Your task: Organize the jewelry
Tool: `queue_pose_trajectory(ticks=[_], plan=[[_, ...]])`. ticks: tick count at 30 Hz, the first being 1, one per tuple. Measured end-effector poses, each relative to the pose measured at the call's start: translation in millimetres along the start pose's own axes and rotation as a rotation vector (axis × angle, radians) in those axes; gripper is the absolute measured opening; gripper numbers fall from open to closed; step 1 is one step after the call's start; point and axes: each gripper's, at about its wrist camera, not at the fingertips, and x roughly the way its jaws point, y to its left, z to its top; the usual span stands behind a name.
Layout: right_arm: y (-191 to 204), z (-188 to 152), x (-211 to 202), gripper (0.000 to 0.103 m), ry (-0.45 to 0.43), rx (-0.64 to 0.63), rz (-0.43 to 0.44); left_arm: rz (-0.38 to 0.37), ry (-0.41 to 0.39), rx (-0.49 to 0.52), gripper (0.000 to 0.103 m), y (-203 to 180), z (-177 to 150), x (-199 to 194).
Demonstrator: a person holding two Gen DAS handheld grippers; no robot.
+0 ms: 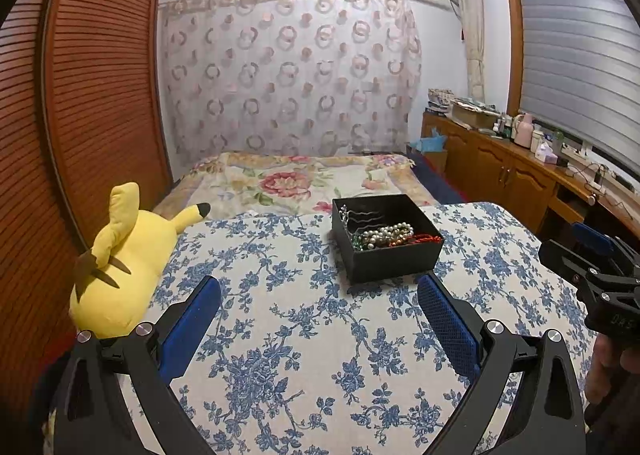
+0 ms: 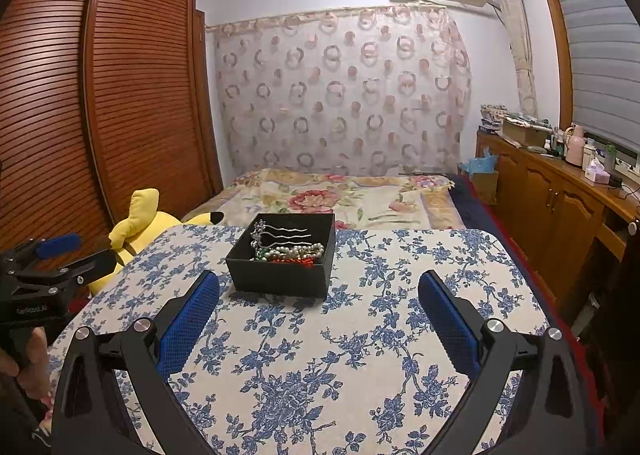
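Observation:
A black open box [image 1: 396,261] stands on the table with the blue floral cloth [image 1: 280,335]. It holds a pearl necklace [image 1: 386,235], red and green beads, and silver wavy hairpins [image 1: 362,215]. The box also shows in the right wrist view [image 2: 280,279], with its jewelry [image 2: 292,251]. My left gripper [image 1: 320,291] is open and empty, short of the box and to its left. My right gripper [image 2: 320,291] is open and empty, short of the box and to its right. Each gripper shows at the edge of the other's view, the right [image 1: 592,267] and the left [image 2: 56,259].
A yellow plush toy [image 1: 124,255] lies at the table's left edge. A bed with a floral blanket [image 1: 296,183] is behind the table. A slatted wooden wardrobe [image 1: 80,95] is on the left. A wooden cabinet [image 1: 520,171] with bottles runs along the right.

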Motion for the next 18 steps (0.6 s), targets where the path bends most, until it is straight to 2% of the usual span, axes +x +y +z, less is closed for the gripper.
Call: queue_pose_trajectory(ticks=[18], plan=[[-0.2,-0.2,0.3,0.100,0.000,0.001,0.000,-0.004,0.001,0.000,0.095,-0.5,1.9,-3.1]])
